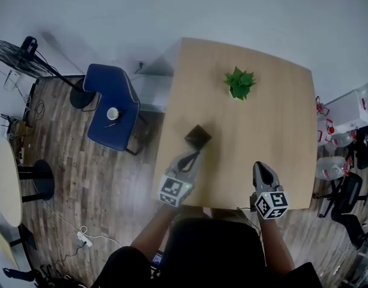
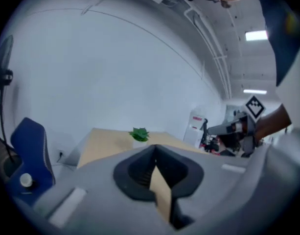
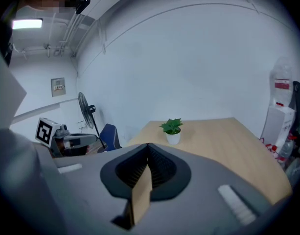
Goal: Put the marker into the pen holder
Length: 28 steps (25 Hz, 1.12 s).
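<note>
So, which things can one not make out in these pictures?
- Marker: head view, cannot be found; the pen holder is small and dark, its inside unreadable.
- Pen holder: in neither gripper view, probably cut off or covered at the bottom.
- White thing on the blue chair: head view, too small to name.

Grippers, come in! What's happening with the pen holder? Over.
Left gripper shut, empty, near pen holder. Right gripper shut, empty. Marker not in sight. Potted plant far back, nothing blocking.
</note>
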Motion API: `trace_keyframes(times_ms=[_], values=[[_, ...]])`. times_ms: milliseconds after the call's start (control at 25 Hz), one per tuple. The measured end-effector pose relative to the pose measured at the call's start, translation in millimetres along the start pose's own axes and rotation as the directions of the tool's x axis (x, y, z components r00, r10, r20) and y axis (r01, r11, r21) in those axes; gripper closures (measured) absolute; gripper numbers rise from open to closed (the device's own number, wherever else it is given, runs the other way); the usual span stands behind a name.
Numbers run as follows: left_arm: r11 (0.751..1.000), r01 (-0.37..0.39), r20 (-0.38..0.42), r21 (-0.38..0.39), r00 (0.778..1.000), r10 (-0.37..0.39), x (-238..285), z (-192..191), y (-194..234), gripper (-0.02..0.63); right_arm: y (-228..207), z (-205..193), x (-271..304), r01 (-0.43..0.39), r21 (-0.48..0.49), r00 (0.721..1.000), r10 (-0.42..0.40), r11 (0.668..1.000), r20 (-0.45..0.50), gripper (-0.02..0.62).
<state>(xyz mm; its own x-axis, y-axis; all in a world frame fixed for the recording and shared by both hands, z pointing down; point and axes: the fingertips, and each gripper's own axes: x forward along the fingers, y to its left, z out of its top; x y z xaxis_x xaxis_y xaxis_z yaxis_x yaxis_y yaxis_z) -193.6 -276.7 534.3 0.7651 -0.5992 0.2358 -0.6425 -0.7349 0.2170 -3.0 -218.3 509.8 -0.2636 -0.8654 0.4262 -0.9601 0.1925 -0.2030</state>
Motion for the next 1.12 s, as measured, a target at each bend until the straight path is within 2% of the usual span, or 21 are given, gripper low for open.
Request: trace_keyframes(times_ms=[80,160,240,440,680,920,1120], values=[[0.999,0.048,0.027,-0.007,0.998,-0.048,-4,-6,-13,0.603,-5,-4,-6,0.038,0.016,0.999,-0.038,0.999,0.011,0.594],[0.998,0.062,0.049,0.007,0.997,-0.062,-7,-5,-30,0.603,-11,-10,-16,0.057,0.019,0.998,-0.058,0.998,0.018,0.594],[0.999,0.036,0.063,0.016,0.997,-0.037,-13,-1,-47,0.603,-16,-13,-29,0.059,0.007,0.998,-0.059,0.998,0.025,0.594],[0.997,-0.075,0.074,-0.019,0.994,0.076,-28,11,-83,0.603,-22,-4,-63,0.021,-0.057,0.996,-0.016,0.998,0.089,0.594],[0.981,-0.189,0.156,0.042,0.971,0.18,-34,32,-167,0.604,-63,0,-137,-0.017,-0.076,0.985,0.029,0.997,0.17,0.594],[0.98,-0.187,0.158,0.064,0.972,0.176,-8,26,-266,0.603,-122,-12,-204,0.004,-0.134,0.981,0.022,0.991,0.194,0.594],[0.976,-0.205,0.169,0.068,0.967,0.191,-9,16,-323,0.603,-141,-23,-240,-0.01,-0.164,0.975,0.046,0.986,0.217,0.594]])
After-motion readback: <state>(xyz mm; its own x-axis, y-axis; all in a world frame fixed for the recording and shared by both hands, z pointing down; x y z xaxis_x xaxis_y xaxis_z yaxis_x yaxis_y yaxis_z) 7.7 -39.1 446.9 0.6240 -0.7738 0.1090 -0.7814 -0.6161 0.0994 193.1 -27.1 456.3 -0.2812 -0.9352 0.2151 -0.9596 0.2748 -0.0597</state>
